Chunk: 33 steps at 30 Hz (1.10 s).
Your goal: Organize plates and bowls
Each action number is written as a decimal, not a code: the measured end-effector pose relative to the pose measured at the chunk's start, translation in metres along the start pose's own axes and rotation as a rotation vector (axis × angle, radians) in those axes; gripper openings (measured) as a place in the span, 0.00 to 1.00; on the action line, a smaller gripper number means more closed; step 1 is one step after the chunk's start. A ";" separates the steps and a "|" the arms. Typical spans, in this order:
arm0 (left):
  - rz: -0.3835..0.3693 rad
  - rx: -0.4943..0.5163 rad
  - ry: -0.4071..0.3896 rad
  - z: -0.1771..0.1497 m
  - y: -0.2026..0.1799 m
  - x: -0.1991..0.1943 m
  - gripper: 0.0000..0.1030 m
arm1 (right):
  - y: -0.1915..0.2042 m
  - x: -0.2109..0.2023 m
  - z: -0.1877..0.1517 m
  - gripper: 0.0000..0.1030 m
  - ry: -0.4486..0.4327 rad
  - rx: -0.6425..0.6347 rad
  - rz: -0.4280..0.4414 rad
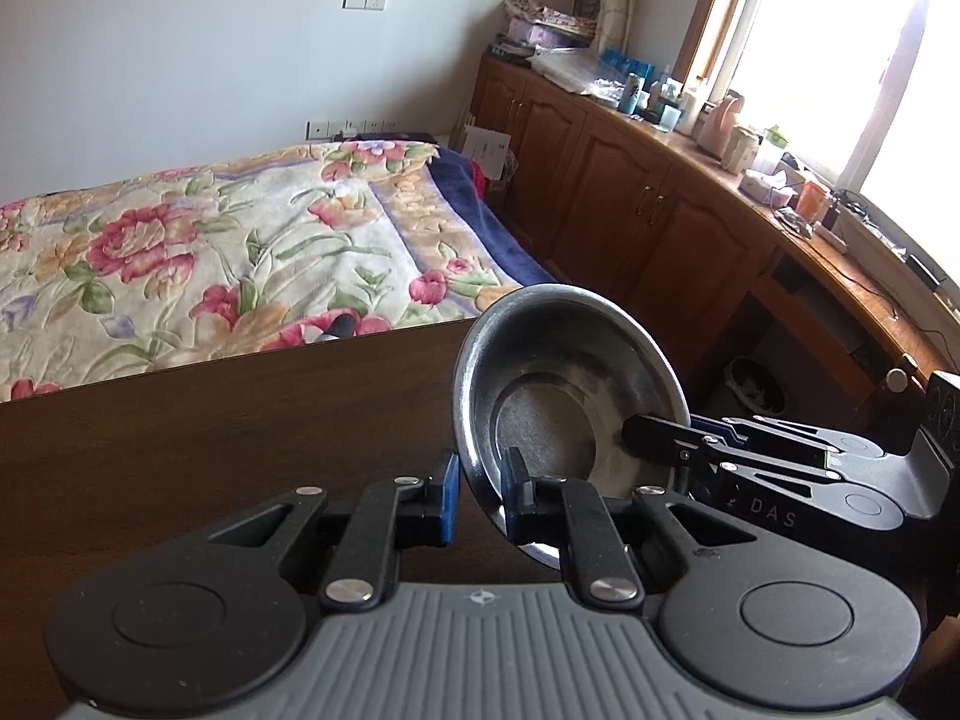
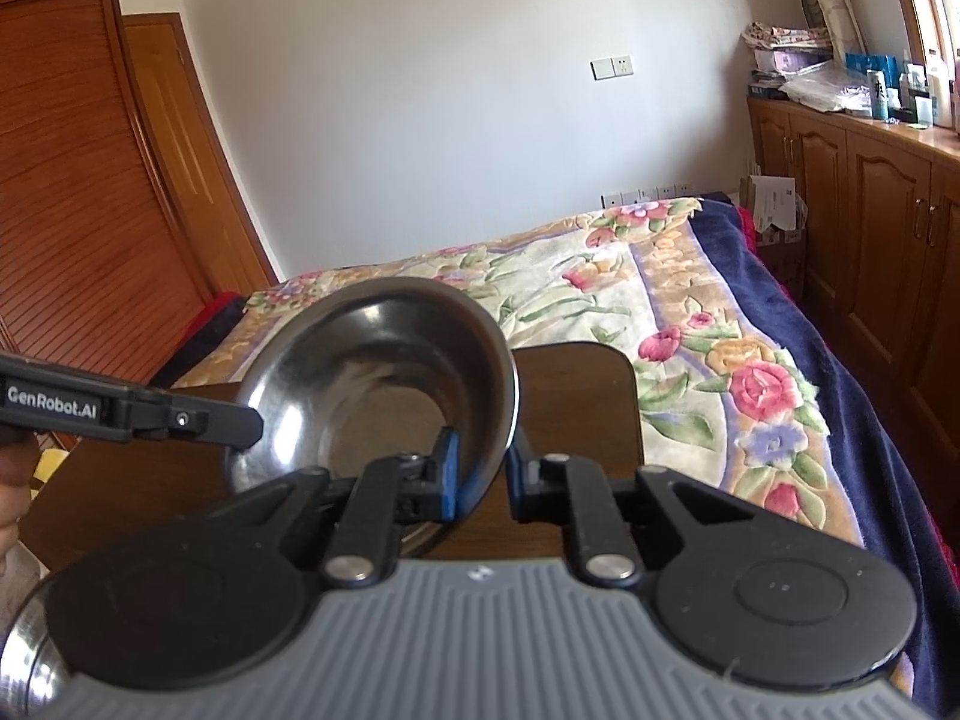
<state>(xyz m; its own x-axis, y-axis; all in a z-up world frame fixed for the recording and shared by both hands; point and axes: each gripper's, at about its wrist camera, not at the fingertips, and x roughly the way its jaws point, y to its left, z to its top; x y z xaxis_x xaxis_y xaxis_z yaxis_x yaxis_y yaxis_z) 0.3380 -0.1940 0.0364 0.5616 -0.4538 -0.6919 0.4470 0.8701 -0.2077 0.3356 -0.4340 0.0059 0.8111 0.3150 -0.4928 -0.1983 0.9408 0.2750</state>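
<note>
A bedroom is showing behind the work: a bed with a floral quilt (image 1: 198, 246), a white wall, and a run of brown wooden cabinets (image 1: 606, 192) under a bright window. A dark brown wooden table (image 1: 180, 450) is lying in front of the bed. Above its far right part, a round stainless-steel bowl (image 1: 558, 384) is hanging tilted on edge, its hollow facing the cameras, clear of the tabletop. The left gripper (image 1: 480, 495) is pinching the bowl's lower rim between its blue-padded fingers, narrowly parted around the thin metal. The right gripper (image 2: 483, 468) is gripping the opposite rim the same way, one pad inside the bowl (image 2: 384, 384) and one outside.
</note>
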 end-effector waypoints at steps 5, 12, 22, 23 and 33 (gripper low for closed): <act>-0.005 0.009 -0.020 -0.003 -0.001 -0.013 0.15 | 0.005 -0.008 0.002 0.18 -0.009 -0.011 -0.001; -0.030 0.016 -0.050 -0.010 -0.001 -0.037 0.15 | 0.020 -0.024 0.005 0.18 -0.026 -0.037 -0.003; -0.047 0.020 -0.081 -0.032 0.003 -0.071 0.15 | 0.044 -0.045 -0.002 0.18 -0.035 -0.070 0.001; -0.046 0.021 -0.084 -0.034 0.003 -0.075 0.15 | 0.046 -0.047 -0.003 0.18 -0.035 -0.073 0.003; -0.039 0.022 -0.111 -0.068 0.011 -0.112 0.16 | 0.077 -0.066 -0.017 0.18 -0.039 -0.106 0.021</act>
<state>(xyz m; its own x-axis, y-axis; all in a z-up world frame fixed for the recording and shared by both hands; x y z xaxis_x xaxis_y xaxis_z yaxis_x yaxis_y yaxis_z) 0.2329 -0.1211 0.0645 0.6170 -0.5066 -0.6022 0.4844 0.8476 -0.2167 0.2574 -0.3805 0.0460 0.8264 0.3318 -0.4550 -0.2708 0.9426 0.1955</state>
